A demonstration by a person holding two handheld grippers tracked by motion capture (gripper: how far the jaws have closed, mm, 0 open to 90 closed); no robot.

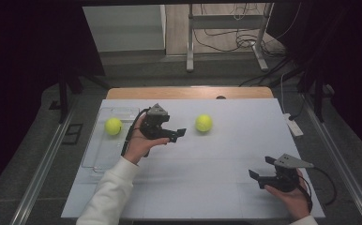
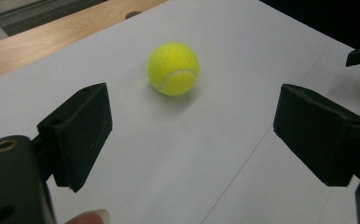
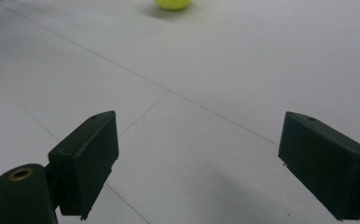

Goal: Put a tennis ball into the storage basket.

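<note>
While lined up on the free tennis ball (image 2: 173, 69), held the left gripper (image 1: 178, 133) released and empty, just short of that ball. Lay on the white surface (image 1: 216, 159), well clear of the second tennis ball (image 1: 113, 126) in the clear tray (image 1: 94, 154). Judged light, springy, felt-covered, prone to rolling; best pinched across the widest middle. Kept the right gripper (image 1: 261, 173) released too, well apart from the free ball.

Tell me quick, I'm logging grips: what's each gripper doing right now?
Left gripper: open, empty, aimed at the tennis ball ahead.
Right gripper: open, empty, over the bare table.
</note>
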